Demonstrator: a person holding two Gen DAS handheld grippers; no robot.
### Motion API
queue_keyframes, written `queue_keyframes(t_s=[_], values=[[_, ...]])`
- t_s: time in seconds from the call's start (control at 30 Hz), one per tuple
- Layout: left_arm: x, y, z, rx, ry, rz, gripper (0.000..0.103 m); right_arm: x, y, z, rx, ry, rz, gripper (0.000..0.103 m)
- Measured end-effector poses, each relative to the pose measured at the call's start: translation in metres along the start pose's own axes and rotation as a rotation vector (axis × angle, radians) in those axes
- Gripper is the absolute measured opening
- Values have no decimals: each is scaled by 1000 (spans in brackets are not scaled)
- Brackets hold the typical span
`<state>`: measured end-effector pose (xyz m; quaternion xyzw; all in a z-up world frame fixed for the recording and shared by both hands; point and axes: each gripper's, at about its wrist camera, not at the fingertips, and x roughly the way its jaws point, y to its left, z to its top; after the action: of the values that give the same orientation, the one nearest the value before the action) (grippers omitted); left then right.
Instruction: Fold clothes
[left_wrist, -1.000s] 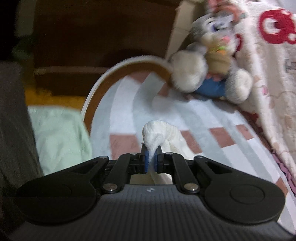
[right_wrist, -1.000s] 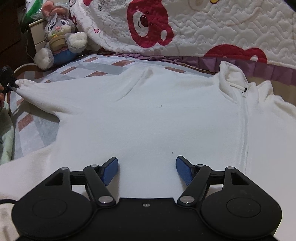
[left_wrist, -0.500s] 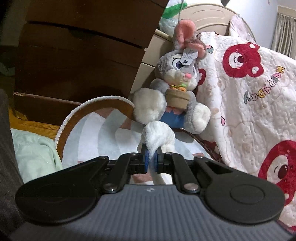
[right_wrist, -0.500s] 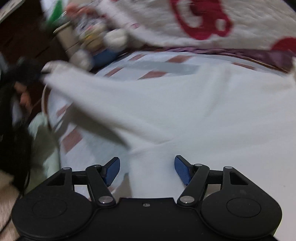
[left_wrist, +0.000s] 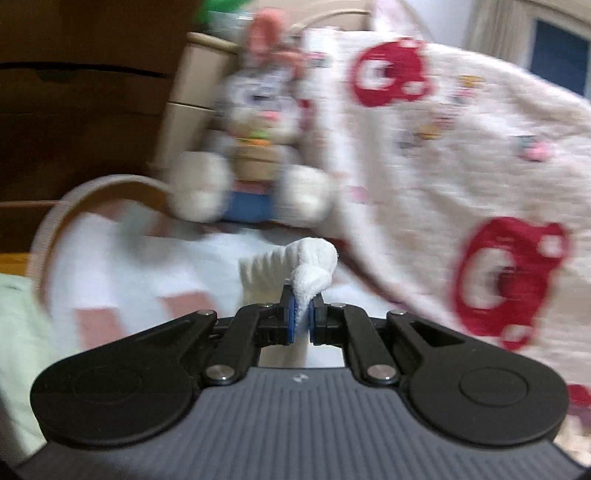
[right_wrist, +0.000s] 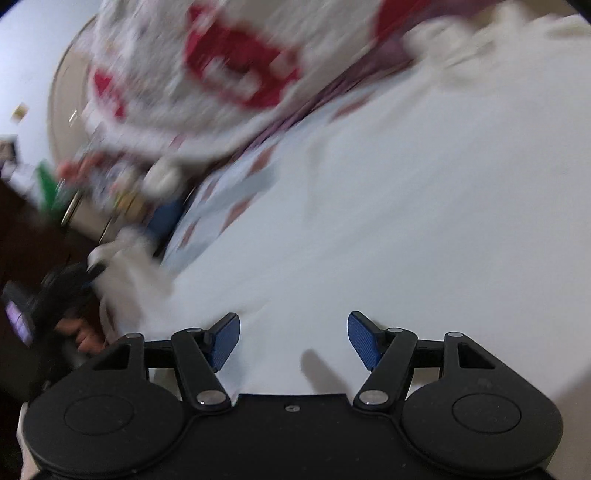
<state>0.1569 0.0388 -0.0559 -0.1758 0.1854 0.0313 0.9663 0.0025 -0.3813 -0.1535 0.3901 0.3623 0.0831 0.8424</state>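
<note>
L gripper (left_wrist: 301, 314) pinches cuff (left_wrist: 314, 266) of white top (right_wrist: 388, 221) spread on bed; R gripper (right_wrist: 293, 341) open, empty, w/ fingers above it. Risk: thin bite, cuff could slip if tugged.

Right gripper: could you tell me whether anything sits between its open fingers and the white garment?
Nothing visible does. The right gripper hangs open directly over the white garment, with only bare cloth beyond its blue pads.

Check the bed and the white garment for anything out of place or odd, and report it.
Nothing stands out. The left gripper is pinching the white garment's cuff, the right gripper is open over its body, and the plush rabbit sits upright against the quilt. Blur hides fine detail.
</note>
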Motion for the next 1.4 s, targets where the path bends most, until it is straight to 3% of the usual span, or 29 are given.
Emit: queue_keyframes(t_s=[0.07, 0.17, 0.27, 0.33, 0.4, 0.47, 0.53, 0.6, 0.77, 0.83, 0.93, 0.97, 1.03, 1.07, 1.13, 1.2, 1.3, 1.4], values=[[-5, -30, -7, 28, 14, -100, 7, -20, -25, 9, 152, -77, 0, 71], [-16, -81, -28, 87, 71, -268, 7, -27, -47, 5, 327, -110, 33, 71], [-31, -135, -60, 148, 172, -462, 7, -27, -44, 3, 257, -104, -49, 71], [-43, -167, -83, 232, 266, -609, 7, -31, -45, 3, 229, -116, -87, 71], [-51, -193, -110, 350, 395, -713, 8, -40, -56, 6, 269, -123, -67, 71], [-51, -206, -140, 404, 565, -766, 8, -46, -69, 9, 317, -140, -46, 71], [-42, -207, -162, 387, 698, -763, 8, -54, -78, 12, 333, -157, -61, 71], [-33, -205, -174, 353, 752, -758, 8, -59, -83, 14, 335, -171, -83, 71], [-27, -207, -176, 340, 774, -764, 8, -57, -91, 16, 401, -186, -32, 71], [-29, -208, -182, 378, 813, -752, 13, -55, -88, 18, 395, -184, -19, 71], [-28, -206, -187, 439, 932, -678, 17, -51, -79, 23, 363, -168, 21, 71], [-30, -201, -179, 406, 945, -692, 21, -49, -76, 23, 346, -149, 36, 71], [-35, -190, -165, 338, 970, -719, 46, -44, -69, 23, 311, -110, 64, 71], [-38, -184, -155, 297, 952, -745, 61, -41, -64, 22, 285, -89, 60, 71], [-42, -171, -137, 237, 905, -782, 63, -37, -56, 27, 212, -67, 22, 71], [-40, -161, -126, 232, 853, -764, 63, -31, -50, 34, 143, -55, -24, 71], [-18, -142, -118, 197, 782, -667, 64, -20, -47, 43, 86, -33, -64, 71], [10, -123, -118, 200, 743, -505, 64, -10, -36, 38, -59, -65, -168, 73]])
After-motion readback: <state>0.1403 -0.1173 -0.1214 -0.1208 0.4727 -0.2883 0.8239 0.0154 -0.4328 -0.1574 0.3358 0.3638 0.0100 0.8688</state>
